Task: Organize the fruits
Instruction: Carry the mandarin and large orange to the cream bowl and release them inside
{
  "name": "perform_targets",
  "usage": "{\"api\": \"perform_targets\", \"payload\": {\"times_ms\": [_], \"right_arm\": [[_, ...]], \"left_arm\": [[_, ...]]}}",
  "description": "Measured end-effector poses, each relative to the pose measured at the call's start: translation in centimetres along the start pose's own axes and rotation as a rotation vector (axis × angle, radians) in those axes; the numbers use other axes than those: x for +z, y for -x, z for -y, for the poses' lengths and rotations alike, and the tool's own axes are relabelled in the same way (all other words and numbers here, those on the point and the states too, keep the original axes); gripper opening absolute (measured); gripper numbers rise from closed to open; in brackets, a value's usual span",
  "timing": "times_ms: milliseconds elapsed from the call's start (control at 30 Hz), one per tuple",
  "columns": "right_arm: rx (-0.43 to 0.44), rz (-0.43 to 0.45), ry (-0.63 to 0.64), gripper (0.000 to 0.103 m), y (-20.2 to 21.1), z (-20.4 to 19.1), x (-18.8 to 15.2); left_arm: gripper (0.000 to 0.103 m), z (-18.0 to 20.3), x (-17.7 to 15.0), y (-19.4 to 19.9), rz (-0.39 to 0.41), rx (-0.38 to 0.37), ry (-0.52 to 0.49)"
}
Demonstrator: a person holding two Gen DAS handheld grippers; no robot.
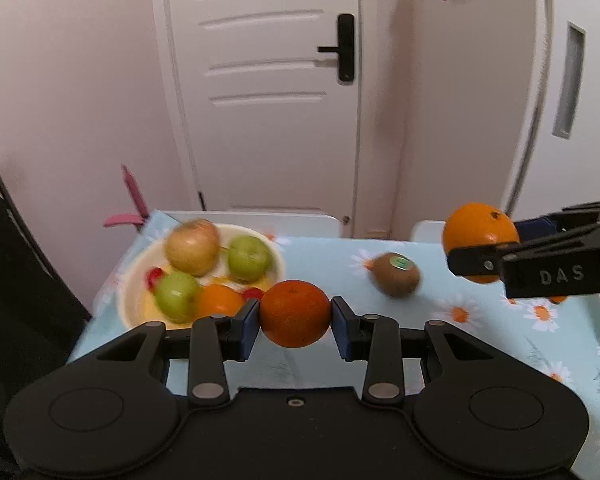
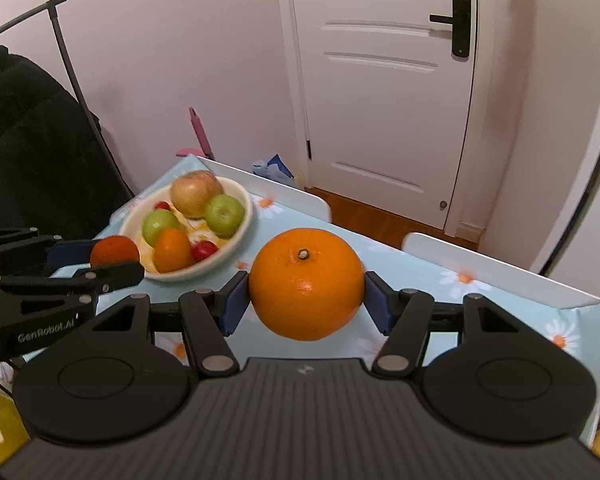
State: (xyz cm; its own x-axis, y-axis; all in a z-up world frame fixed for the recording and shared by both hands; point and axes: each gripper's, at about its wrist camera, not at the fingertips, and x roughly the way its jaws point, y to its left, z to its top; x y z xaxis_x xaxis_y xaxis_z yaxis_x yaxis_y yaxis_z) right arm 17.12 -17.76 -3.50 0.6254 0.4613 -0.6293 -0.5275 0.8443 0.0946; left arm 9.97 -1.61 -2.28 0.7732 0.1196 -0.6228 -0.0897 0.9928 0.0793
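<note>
My left gripper (image 1: 295, 316) is shut on a small dark-orange tangerine (image 1: 295, 313) held above the table, just right of the cream fruit bowl (image 1: 130, 280). It also shows in the right wrist view (image 2: 114, 252). My right gripper (image 2: 306, 286) is shut on a large orange (image 2: 306, 284), held in the air to the right; that orange also shows in the left wrist view (image 1: 480, 242). The bowl (image 2: 242, 226) holds a yellowish apple (image 2: 196, 194), two green apples, an orange fruit and small red fruits. A brown kiwi (image 1: 396, 274) lies on the table.
The table (image 1: 480, 344) has a light blue cloth with daisies. White chair backs (image 2: 284, 192) stand at its far edge. A white door (image 1: 268, 80) and pink walls are behind. A black garment (image 2: 28, 140) hangs on a rack at the left.
</note>
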Motion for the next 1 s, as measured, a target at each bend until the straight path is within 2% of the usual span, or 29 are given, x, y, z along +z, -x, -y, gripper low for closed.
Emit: {"api": "perform_targets", "payload": {"times_ms": [267,567,800,1000], "right_arm": [[-0.026,-0.003,-0.043,0.076,-1.9,-5.1,2.1],[-0.082,-0.026,-0.078,0.076,-6.3,-9.9,4.0],[-0.141,-0.049,-0.126,0.076,-9.6,-11.6,4.5],[-0.177,-0.069,-0.175,0.076,-12.2,-12.1,4.4]], "left_arm": [[0.042,-6.5,1.4,-0.7,0.002,-0.007,0.007],[0.042,-13.0,1.8,-4.5,-0.037,-0.041,-0.028],[0.042,-16.8,1.7,-8.6,-0.078,-0.064,-0.042],[0.042,-17.6,1.1,-12.0,-0.113,-0.086,-0.107]]}}
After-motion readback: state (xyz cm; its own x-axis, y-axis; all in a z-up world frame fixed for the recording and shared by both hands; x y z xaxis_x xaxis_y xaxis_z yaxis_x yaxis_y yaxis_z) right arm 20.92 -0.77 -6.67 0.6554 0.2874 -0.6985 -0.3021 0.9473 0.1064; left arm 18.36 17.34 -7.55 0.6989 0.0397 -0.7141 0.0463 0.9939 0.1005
